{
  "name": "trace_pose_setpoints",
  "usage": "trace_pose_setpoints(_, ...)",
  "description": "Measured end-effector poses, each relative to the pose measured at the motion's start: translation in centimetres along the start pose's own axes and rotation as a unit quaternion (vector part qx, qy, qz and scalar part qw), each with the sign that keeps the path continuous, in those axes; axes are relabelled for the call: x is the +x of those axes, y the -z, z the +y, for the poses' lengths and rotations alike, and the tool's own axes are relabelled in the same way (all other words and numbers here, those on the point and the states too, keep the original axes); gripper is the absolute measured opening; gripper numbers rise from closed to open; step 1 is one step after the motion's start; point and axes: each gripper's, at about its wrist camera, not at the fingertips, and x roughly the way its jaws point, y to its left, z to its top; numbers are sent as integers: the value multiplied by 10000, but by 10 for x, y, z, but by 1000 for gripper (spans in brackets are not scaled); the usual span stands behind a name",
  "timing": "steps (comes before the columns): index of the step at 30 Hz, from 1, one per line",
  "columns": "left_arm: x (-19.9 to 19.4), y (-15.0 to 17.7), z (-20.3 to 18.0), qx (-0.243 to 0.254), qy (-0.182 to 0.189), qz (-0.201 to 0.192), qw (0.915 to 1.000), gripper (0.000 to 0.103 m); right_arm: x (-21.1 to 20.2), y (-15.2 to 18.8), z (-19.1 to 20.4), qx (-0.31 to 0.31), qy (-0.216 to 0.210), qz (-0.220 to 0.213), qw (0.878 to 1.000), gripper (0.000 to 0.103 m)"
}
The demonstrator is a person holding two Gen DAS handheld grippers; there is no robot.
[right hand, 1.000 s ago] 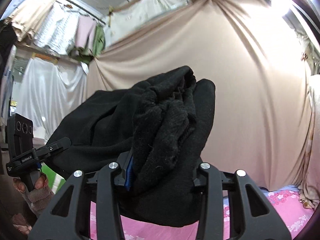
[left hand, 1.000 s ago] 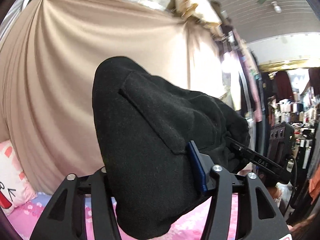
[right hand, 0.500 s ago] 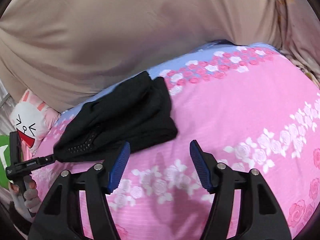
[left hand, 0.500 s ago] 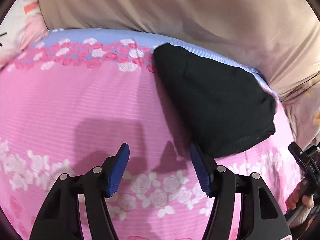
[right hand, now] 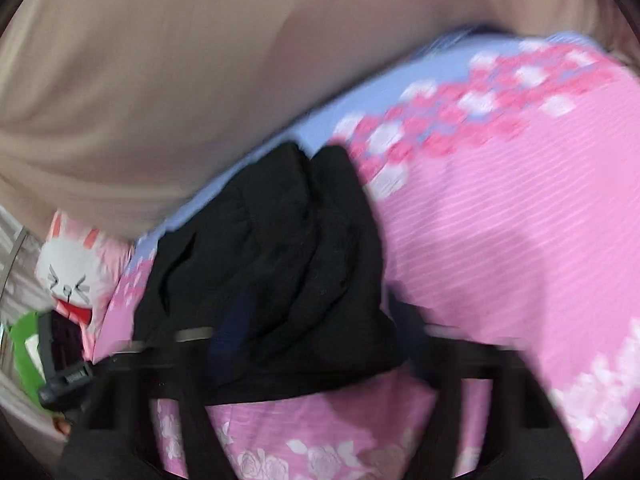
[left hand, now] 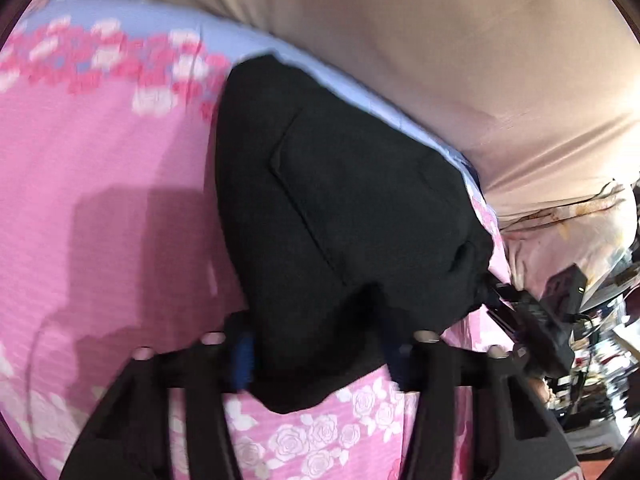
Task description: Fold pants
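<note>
A bed covered in a pink sheet (left hand: 100,168) printed with white roses carried the work, its far band turning pale blue under rows of pink and white flowers. Beyond that edge a beige curtain (left hand: 420,40) hung in folds across the whole background. A white rabbit cushion (right hand: 70,268) lay at the head end, far to the left of the right tool, and cluttered shelves showed dimly past the right side of the left tool. Bare sheet stretched wide to the left of the left tool and to the right of the right tool.

The black pants (left hand: 344,216) lay as a thick folded bundle on the bed, reaching from the tools toward the blue band. A patch pocket showed on the flat top face; from the right wrist view the pants (right hand: 280,272) showed several stacked, rumpled layers along one edge.

The left tool (left hand: 320,360) stood with its fingers either side of the bundle's near corner, gripping the pants. The right tool (right hand: 316,344), heavily blurred, likewise held the near edge between its fingers.
</note>
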Motion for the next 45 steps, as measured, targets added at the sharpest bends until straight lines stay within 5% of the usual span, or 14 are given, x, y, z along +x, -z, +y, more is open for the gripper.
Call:
trace_pose_setpoints(1,-6,-5,-5,207,-108,-77,9997,27,-6,1,8,-159,47,-82,9998,29)
trace_pose_setpoints(5,-22,-20,-1,421,-638,-328,9965,30,-33,15,32,-501,-242,-333,9979,26)
trace_pose_setpoints(9,-7,-7,17,405,-849,-232,9953,43,-22,41,19,-597,384,-196,9973,49)
trace_pose_setpoints(13,-18,3,1,685,-1255,-519,9884,43,-60,31,32,-578,320,-776,9948,47)
trace_pose_setpoints(15,-21,8,-9,820,-1587,-649,9818,43,-66,24,44,-765,362,-932,9920,38)
trace_pose_setpoints(18,-28,19,-18,1000,-2033,-876,9701,43,-30,21,50,-1089,597,-527,9909,7)
trace_pose_setpoints(20,-30,27,-26,1081,-2298,-1040,9616,43,-2,30,43,-1150,964,-240,9884,4)
trace_pose_setpoints(27,-29,46,-48,1427,-3121,-1485,9275,57,-63,58,70,-1368,1070,-1123,9784,8)
trace_pose_setpoints(39,-34,73,-52,1219,-3093,-1506,9310,66,-71,100,60,-1138,1117,-867,9834,9)
trace_pose_setpoints(41,-41,72,-51,1131,-2958,-1514,9364,77,-76,92,61,-1091,1041,-923,9842,12)
trace_pose_setpoints(43,-46,69,-48,999,-2665,-1463,9474,83,-79,78,60,-1039,881,-954,9861,39)
trace_pose_setpoints(45,-47,63,-42,873,-2263,-1274,9617,83,-80,62,57,-928,699,-953,9887,52)
